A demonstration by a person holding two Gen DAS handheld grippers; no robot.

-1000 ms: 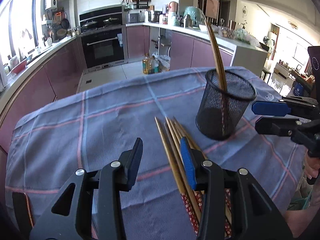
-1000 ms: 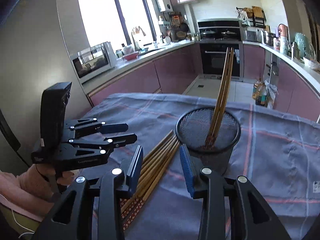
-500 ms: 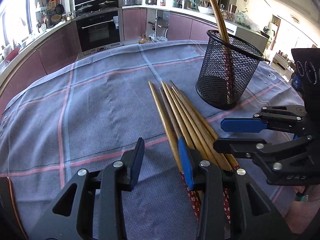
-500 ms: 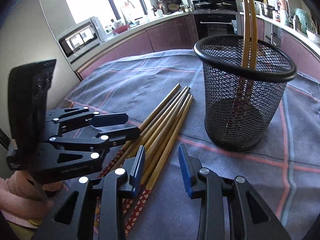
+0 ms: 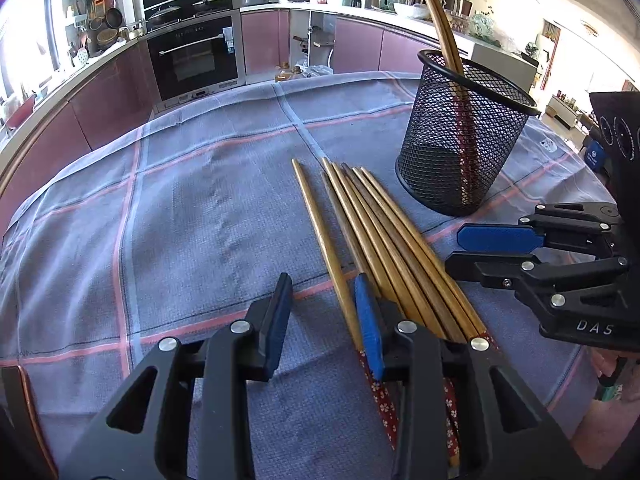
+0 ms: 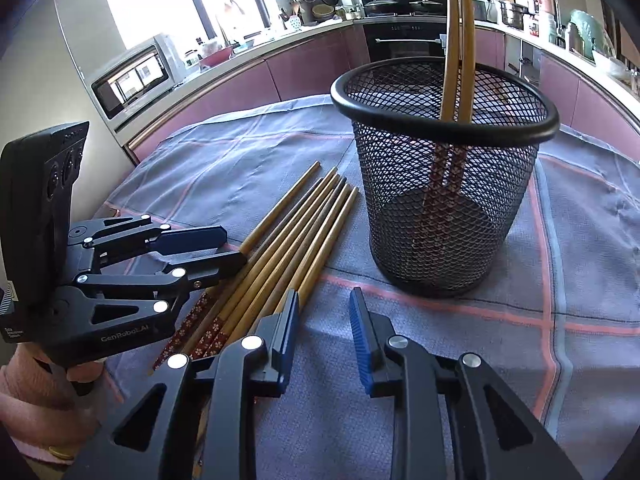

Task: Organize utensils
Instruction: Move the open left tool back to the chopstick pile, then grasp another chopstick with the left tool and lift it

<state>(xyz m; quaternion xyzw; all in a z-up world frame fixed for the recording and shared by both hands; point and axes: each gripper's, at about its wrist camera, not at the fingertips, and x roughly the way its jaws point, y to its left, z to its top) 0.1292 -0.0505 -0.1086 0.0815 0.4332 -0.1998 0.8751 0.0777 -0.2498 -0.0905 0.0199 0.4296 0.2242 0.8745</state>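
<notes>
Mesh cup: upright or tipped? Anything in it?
Upright. The mesh cup stands on its base on the tablecloth, rim level, with two chopsticks leaning inside, patterned ends down.

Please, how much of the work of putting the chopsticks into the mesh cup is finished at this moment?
Done: two chopsticks already stand in the mesh cup. In hand: nothing; the left gripper and the right gripper are both open and empty, low over the handle ends of the loose chopsticks. Left: this bundle, about six sticks, lies on the cloth beside the cup.
</notes>
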